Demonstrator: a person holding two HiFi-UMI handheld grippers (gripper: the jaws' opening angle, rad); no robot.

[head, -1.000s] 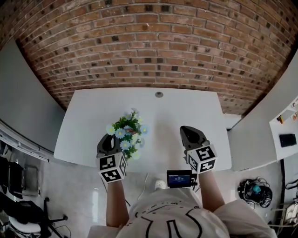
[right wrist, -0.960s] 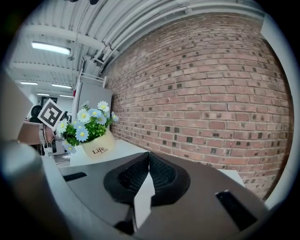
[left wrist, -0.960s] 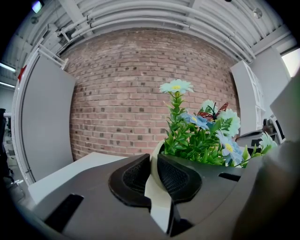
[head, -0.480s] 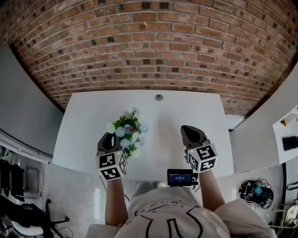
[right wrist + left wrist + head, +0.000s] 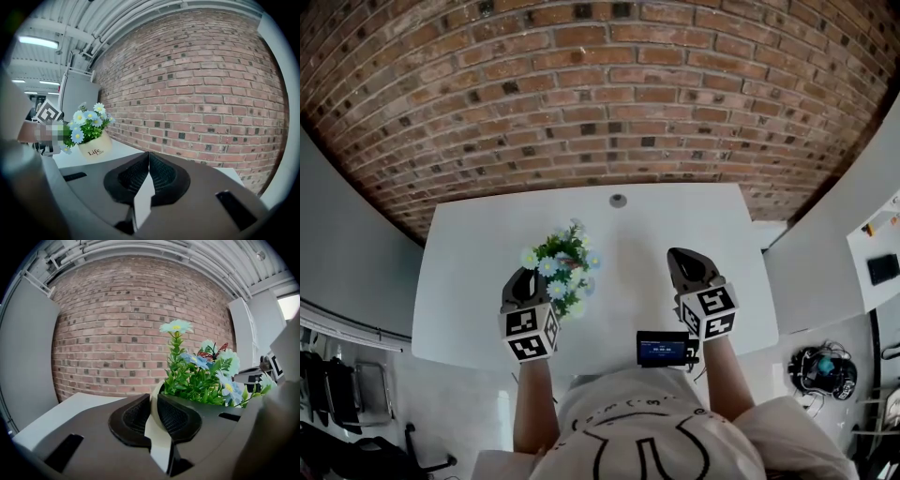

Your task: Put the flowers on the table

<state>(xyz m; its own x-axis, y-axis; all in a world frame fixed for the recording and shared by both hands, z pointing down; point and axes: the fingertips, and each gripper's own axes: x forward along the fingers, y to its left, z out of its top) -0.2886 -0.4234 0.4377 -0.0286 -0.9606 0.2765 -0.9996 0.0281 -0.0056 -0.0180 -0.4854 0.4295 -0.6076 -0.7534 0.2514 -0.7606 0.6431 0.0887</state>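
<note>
White table [image 5: 478,248]; blue-flowered cream pot [image 5: 96,147] pinched in left tongs [image 5: 525,278], right tongs [image 5: 687,261] closed, empty.

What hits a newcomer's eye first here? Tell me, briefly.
The pot of blue and white flowers stands out near the middle of the white table, its cream rim pinched in the left claw. Behind the table a red brick wall fills the background. The right claw hangs shut and empty over the table's right side.

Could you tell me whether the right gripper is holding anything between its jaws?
No, the right gripper has its jaws pressed together with nothing between them, and the flower pot sits well apart from it.
</note>
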